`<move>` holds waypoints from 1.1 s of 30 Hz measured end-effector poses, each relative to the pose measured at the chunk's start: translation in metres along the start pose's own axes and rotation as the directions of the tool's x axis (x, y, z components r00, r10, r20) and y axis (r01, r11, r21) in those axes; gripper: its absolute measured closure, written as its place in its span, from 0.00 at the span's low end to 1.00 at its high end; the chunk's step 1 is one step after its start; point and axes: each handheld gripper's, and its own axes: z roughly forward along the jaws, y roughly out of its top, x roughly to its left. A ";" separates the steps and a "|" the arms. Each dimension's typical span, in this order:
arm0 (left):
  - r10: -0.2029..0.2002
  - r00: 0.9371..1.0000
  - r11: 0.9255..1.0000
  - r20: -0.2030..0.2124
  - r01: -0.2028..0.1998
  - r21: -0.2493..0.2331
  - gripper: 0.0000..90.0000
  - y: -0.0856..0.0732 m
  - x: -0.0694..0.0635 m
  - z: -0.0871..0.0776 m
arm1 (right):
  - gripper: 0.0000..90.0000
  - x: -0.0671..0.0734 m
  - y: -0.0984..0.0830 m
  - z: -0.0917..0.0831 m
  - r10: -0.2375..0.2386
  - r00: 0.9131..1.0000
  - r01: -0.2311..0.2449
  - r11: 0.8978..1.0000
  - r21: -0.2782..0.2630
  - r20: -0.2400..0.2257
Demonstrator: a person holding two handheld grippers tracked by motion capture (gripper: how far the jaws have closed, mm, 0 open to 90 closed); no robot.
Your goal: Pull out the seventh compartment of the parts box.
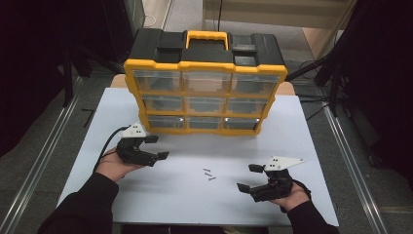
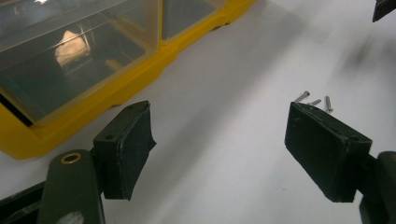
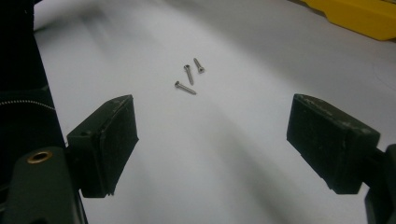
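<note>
Nothing looks done yet: three screws (image 3: 188, 74) lie loose on the white surface (image 1: 160, 190) before the closed organizer (image 1: 204, 92), with left claw (image 1: 159, 147) and right claw (image 1: 247, 177) both wide and empty.

Three little screws (image 1: 209, 174) lie on the bench (image 1: 195, 204), between the left gripper (image 1: 157, 147) and right gripper (image 1: 249, 177). The drawer box (image 1: 204, 92) stands behind them.
</note>
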 end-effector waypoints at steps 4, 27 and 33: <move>0.000 1.000 1.000 0.009 0.000 -0.011 0.26 0.004 0.001 0.001 | 0.19 0.003 0.001 0.002 -0.001 1.000 0.001 1.000 -0.001 -0.009; 0.179 0.982 0.982 0.063 -0.182 0.042 0.26 0.046 0.009 0.000 | 0.19 0.003 0.000 0.004 0.006 1.000 -0.006 1.000 0.005 -0.013; 0.250 0.965 0.964 0.075 -0.256 0.078 0.26 0.050 0.009 0.001 | 0.19 0.003 0.000 0.004 0.007 1.000 -0.007 1.000 0.013 -0.022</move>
